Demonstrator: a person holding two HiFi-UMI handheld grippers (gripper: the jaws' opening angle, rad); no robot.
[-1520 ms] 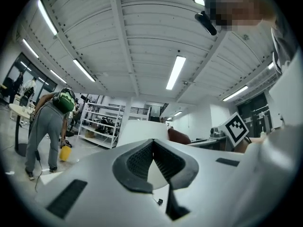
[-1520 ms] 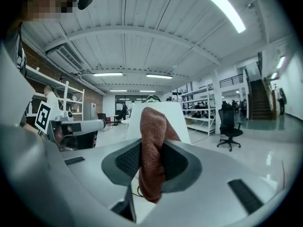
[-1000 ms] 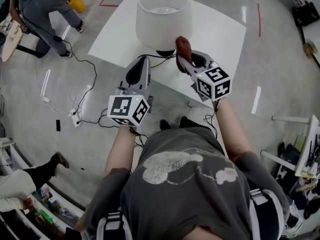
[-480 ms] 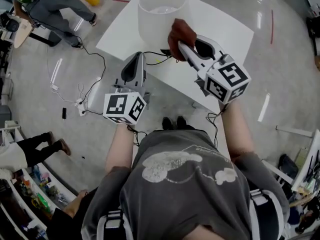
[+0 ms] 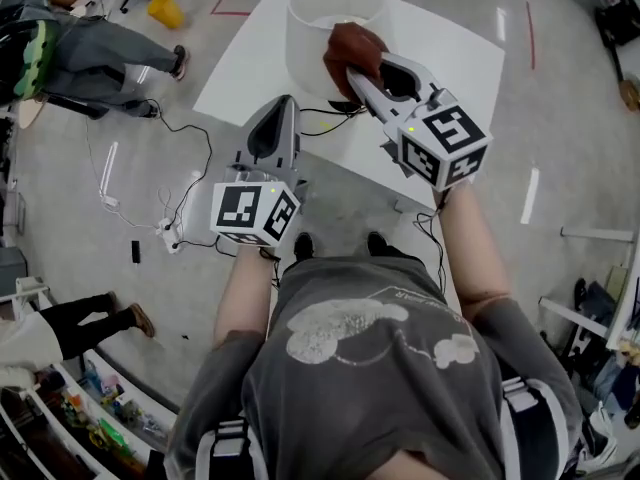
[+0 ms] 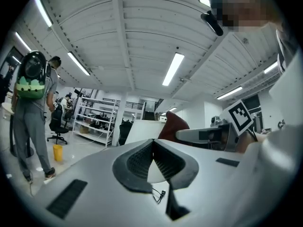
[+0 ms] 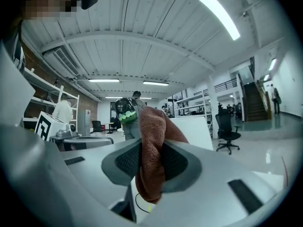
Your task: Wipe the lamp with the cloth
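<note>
A white lamp [image 5: 335, 26] with a wide drum shade stands on the white table [image 5: 455, 58]. My right gripper [image 5: 352, 68] is shut on a brown cloth [image 5: 352, 50], and the cloth rests against the near side of the shade, close to its rim. In the right gripper view the cloth [image 7: 151, 145] hangs bunched between the jaws, with the shade [image 7: 191, 126] just behind it. My left gripper [image 5: 284, 106] hovers lower, left of the lamp's base, jaws closed with nothing between them. The left gripper view shows the shade [image 6: 142, 132] and the cloth [image 6: 171, 126] ahead.
Black and yellow cables [image 5: 325, 118] lie on the table below the lamp. A cord runs across the floor to a power strip [image 5: 170, 236] at the left. A person with a green backpack [image 5: 35, 48] and a yellow object [image 5: 164, 10] are at the upper left.
My right gripper has lifted the cloth from beside the lamp's base up to the side of the shade near the rim. The left gripper has stayed roughly where it was.
</note>
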